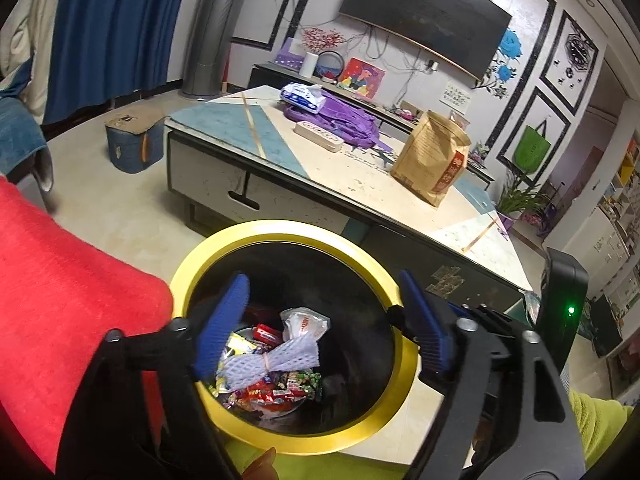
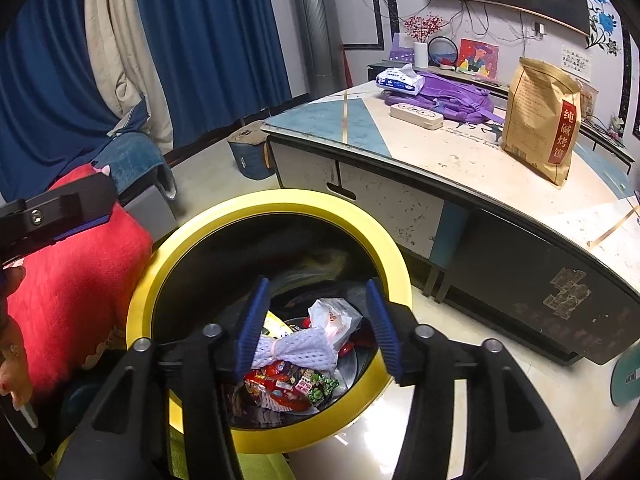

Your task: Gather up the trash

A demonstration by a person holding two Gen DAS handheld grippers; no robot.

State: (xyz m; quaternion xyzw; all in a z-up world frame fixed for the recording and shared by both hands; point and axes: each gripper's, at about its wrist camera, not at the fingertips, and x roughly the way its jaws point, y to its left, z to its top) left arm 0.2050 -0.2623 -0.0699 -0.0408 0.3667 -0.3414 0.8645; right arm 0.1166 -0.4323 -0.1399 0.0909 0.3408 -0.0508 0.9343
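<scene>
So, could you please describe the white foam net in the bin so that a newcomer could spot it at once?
Start at the yellow-rimmed bin on the floor beside the low table. At its bottom lies a heap of wrappers; the foam net sits on top. Unlike the glossy printed packets around it, it is a pale mesh sleeve cinched in the middle like a bow.

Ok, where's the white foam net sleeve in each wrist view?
Left wrist: white foam net lies in the bin, lower centre, between the open blue fingers.
Right wrist: white foam net lies in the bin, lower centre, between the open fingers.
Shared landmark: the bin's yellow rim.
</scene>
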